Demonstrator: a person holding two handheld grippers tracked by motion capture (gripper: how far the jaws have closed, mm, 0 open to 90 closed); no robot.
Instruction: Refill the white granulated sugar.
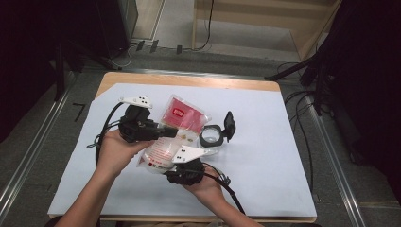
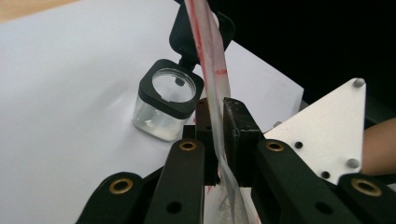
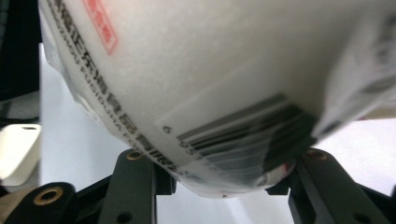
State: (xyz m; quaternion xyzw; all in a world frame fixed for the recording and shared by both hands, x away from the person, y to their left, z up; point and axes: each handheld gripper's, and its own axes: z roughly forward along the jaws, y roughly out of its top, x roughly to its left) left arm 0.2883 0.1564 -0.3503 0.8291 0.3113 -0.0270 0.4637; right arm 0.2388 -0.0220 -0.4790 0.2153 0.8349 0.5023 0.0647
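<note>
Holding the bag above the tabletop, your left gripper pinches its thin edge between closed jaws, while your right gripper cradles its full bottom between part-open jaws whose press on it you cannot tell. If the edge slips, the bag could tip and spill. The open jar stands just beside, its hinged lid upright in the way.
</note>
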